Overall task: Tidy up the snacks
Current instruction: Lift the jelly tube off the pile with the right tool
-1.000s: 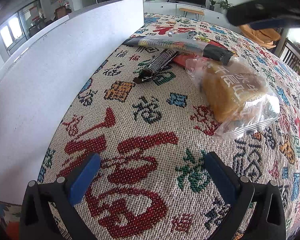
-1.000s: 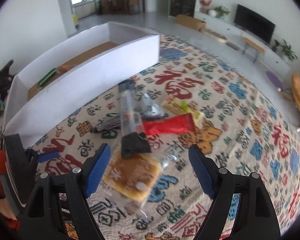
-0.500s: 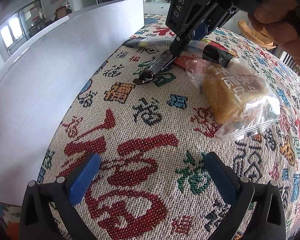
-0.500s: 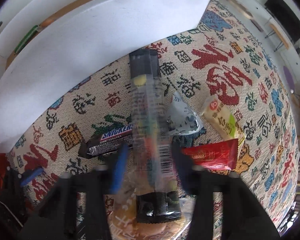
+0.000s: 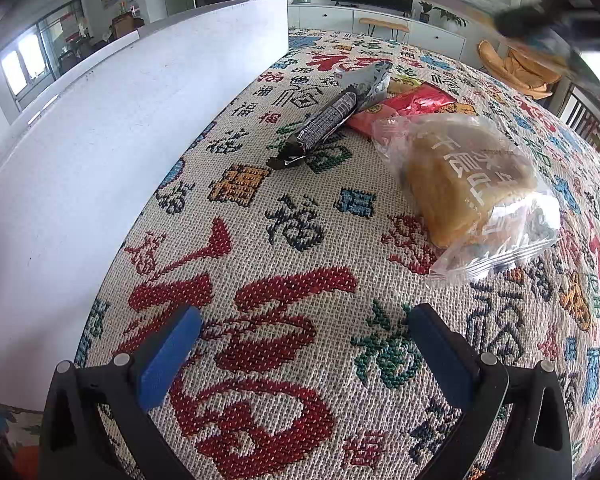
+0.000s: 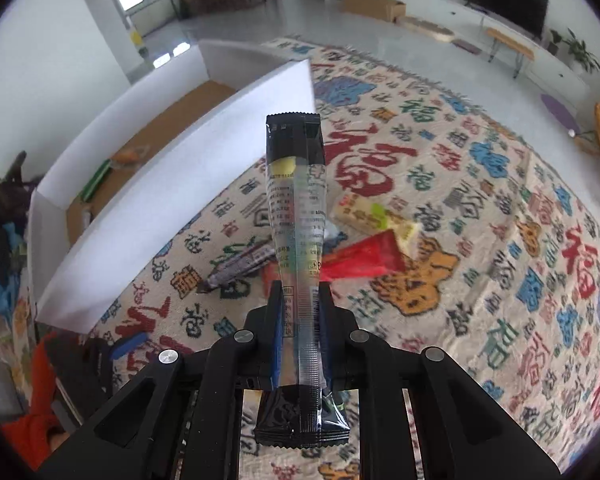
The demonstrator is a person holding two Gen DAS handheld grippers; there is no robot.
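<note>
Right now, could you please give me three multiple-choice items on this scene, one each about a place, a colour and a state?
1. Where is the long clear snack packet with black ends?
A. Inside the white box
B. Flat on the rug
C. Between the right hand-held gripper's pads

2. What colour is the flat foil packet beside the pale yellow one?
A. Red
B. Purple
C. White

3. How is the left hand-held gripper?
A. Shut on the bread packet
B. Open, holding nothing
C. Shut on the chocolate bar

Key: 1 C, the blue pads clamp it, lifted off the rug; 2 A, it shows plainly red; 3 B, only patterned rug lies between its spread pads.
</note>
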